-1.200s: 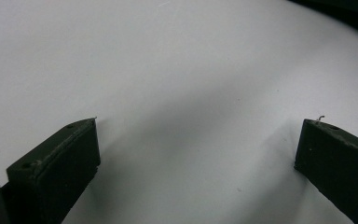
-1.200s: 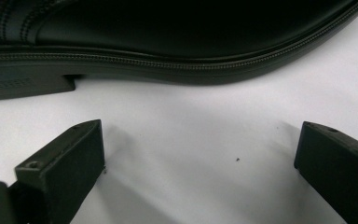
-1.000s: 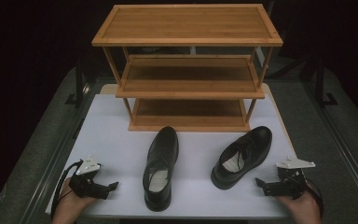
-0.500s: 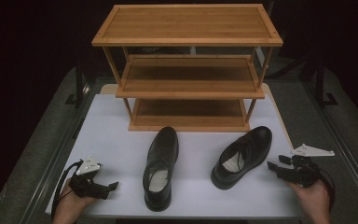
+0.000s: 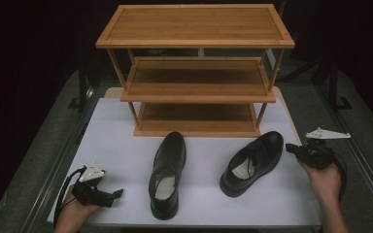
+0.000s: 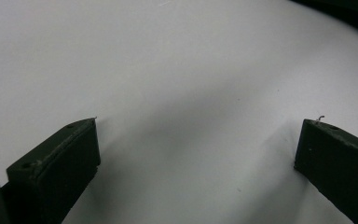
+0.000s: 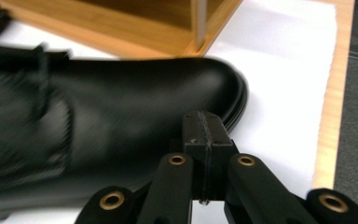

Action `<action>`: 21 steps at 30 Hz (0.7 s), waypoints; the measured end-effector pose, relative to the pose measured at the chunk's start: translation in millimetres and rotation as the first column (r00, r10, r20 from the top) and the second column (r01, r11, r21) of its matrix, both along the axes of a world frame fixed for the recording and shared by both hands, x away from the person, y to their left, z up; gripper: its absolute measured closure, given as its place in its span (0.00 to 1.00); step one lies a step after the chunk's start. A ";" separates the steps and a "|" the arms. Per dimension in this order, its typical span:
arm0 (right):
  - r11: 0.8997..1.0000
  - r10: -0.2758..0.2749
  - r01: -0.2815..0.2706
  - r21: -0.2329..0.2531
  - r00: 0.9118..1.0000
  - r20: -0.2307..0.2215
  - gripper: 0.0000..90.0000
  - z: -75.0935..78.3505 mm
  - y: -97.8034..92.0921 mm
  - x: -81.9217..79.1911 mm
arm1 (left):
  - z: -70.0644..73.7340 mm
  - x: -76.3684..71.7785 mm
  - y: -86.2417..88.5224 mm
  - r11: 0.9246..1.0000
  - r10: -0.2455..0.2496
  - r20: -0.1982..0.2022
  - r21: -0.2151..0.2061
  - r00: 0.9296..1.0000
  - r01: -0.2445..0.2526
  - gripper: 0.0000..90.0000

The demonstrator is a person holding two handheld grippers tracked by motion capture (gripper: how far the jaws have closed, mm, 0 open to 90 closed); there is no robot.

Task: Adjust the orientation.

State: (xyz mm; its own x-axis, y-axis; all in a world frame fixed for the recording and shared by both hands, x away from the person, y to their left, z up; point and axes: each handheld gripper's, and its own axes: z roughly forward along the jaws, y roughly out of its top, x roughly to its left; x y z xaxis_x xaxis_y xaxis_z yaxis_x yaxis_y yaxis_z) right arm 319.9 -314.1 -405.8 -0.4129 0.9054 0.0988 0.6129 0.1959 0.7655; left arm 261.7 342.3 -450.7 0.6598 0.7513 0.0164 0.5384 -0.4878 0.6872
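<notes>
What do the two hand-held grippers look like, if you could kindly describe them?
Both are black. The left gripper has thick, flat, block-shaped jaws, a pale three-cornered plate on top and a black cable looping behind. The right gripper carries a similar plate; up close it shows brass-coloured rivets on rounded black linkage arms. Forearms are bare, no sleeves.

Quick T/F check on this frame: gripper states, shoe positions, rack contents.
1. The left gripper is open over bare white table. True.
2. The right gripper is open. False: its jaws are pressed together, holding nothing.
3. Both black shoes sit on the rack. False: the left shoe and right shoe lie on the white table in front of the wooden rack.
4. The rack's shelves are empty. True.
5. The right gripper is near the right shoe's toe. True.
</notes>
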 end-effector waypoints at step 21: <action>0.999 -0.032 0.031 -0.031 0.998 -0.054 0.99 -28.2 -12.9 77.3 | 0.2 0.1 0.1 1.000 0.000 -0.003 -0.001 1.000 0.000 0.00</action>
